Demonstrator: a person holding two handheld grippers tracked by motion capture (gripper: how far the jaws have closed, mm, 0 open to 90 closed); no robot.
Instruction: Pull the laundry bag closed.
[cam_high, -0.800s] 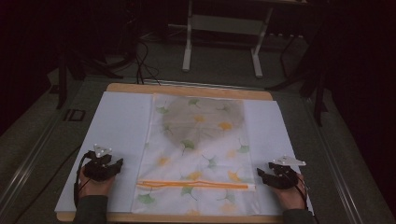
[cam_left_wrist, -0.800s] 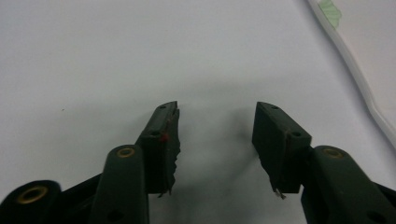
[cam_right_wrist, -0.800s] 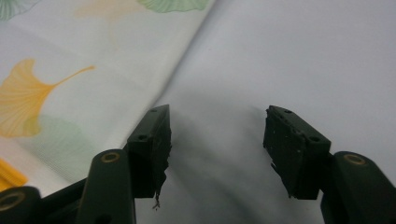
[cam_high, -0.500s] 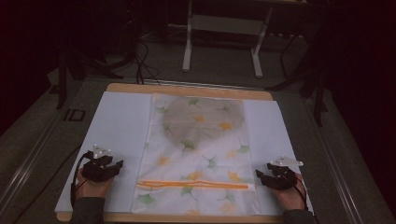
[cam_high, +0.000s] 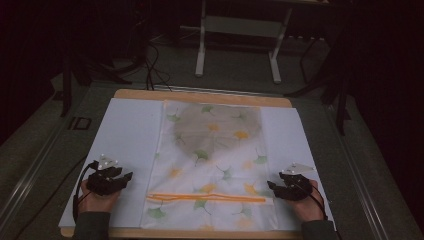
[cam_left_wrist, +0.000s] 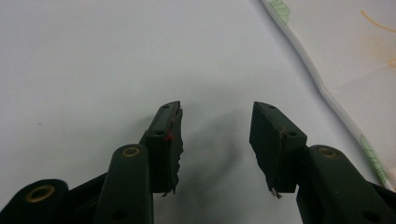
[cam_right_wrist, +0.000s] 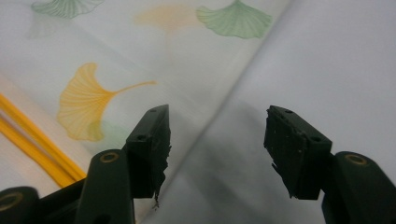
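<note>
White sheet (cam_high: 125, 145): both tools, left (cam_high: 111, 181), right (cam_high: 288, 190), low, wide, probably flanking cloth (cam_high: 210, 165).

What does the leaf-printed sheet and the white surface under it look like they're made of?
The leaf-printed sheet looks like thin woven cloth: matte, softly rippled, with a folded hem. The white surface under it looks like smooth matte paper or plastic, flat and uncreased; which one is unclear.

The cloth (cam_high: 215, 165) is thin, matt woven fabric printed with leaves, partly sheer at the far end. The white sheet (cam_high: 127, 145) beneath is smooth and matt. The table (cam_high: 200, 95) edge is light wood. Both grippers, left gripper (cam_left_wrist: 217, 135) and right gripper (cam_right_wrist: 217, 149), have matt black plastic jaws with frayed pads.
</note>
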